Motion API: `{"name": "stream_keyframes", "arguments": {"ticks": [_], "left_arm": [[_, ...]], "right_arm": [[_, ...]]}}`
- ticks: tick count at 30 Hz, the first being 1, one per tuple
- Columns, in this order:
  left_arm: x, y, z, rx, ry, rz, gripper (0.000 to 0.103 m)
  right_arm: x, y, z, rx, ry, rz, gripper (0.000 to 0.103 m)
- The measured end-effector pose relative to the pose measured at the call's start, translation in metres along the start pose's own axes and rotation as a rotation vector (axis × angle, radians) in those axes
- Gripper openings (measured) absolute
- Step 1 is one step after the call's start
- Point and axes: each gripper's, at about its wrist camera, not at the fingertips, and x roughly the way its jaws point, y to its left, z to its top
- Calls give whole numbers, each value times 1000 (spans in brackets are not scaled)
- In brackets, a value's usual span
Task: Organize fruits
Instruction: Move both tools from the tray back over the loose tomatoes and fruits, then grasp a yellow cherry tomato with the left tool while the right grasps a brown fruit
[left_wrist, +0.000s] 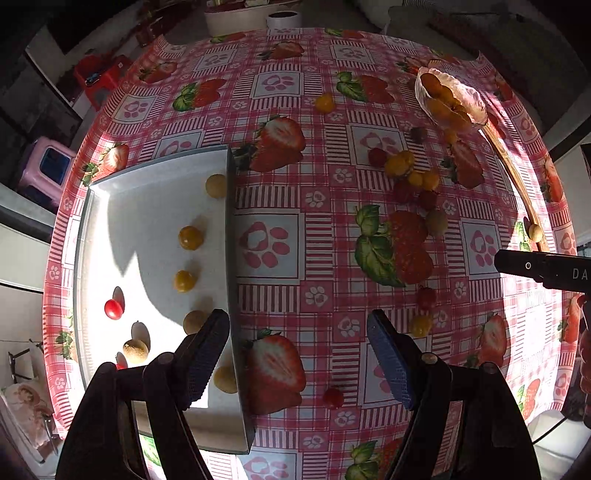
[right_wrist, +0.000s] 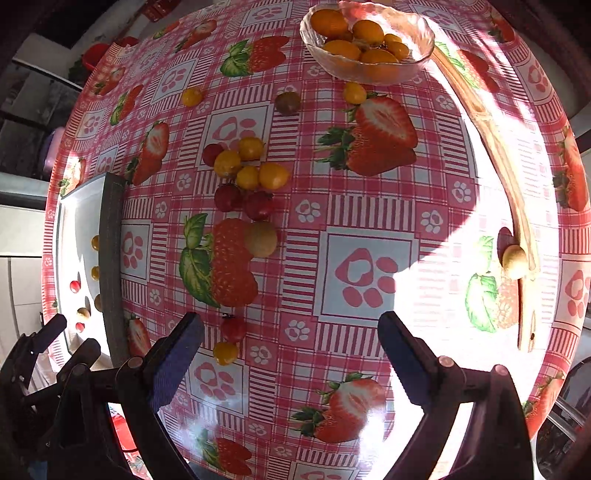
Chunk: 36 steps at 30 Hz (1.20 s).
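Now, left tongs (left_wrist: 297, 356): open, empty, over tray (left_wrist: 147, 206) edge.
Right tongs (right_wrist: 291, 354): open, empty; loose fruits (right_wrist: 247, 173) ahead on counter (right_wrist: 369, 221).

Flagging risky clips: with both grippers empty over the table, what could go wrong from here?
1. The loose fruit cluster is packed tight; open jaws of the right gripper could nudge neighbours, and round fruit may roll.
2. The pale fruit sits near the table edge beside the wooden stick; a bump could send it off.
3. The left gripper straddles the tray's rim; lowering might tip the tray.
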Motion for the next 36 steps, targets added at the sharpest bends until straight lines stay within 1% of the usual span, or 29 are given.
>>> {"name": "stream_keyframes", "arguments": {"ticks": [3, 6, 10, 14, 18, 23, 24, 25, 26, 28, 29, 30, 34, 35, 36], "left_arm": [[13, -14, 11, 12, 18, -17, 78], [23, -26, 19, 8, 40, -41, 78], [28, -45, 10, 12, 47, -57, 78], [33, -61, -10, 41, 53, -43, 78], [42, -68, -23, 1, 60, -67, 78], [52, -77, -32, -29, 57, -69, 78], [53, -78, -33, -38, 53, -71, 77], [54, -79, -34, -47, 48, -75, 77], [55, -80, -34, -54, 45, -77, 77], [57, -83, -35, -60, 46, -77, 66], [60, -83, -33, -63, 52, -82, 63], [61, -83, -33, -69, 53, -81, 63], [61, -85, -34, -80, 40, -73, 63], [61, -87, -32, -81, 40, -71, 61], [61, -88, -31, -79, 39, -72, 59]], "right_arm": [[-4, -31, -7, 44, -10, -28, 96], [-5, -55, -15, 80, -6, -37, 96], [-2, -65, -22, 89, -9, -43, 96], [4, -59, -18, 71, -2, -11, 96], [11, -35, -1, 10, -15, 36, 96], [23, -6, 19, -55, -13, 84, 96], [26, 0, 22, -68, -11, 90, 92], [29, 4, 25, -80, -7, 94, 85], [32, 8, 28, -88, -2, 101, 83], [40, 16, 33, -92, 11, 116, 73], [43, 18, 35, -93, 16, 122, 70], [45, 20, 36, -94, 20, 130, 65], [50, 29, 40, -110, 13, 144, 55], [51, 31, 41, -115, 13, 146, 53], [51, 32, 41, -119, 13, 148, 48]]}}
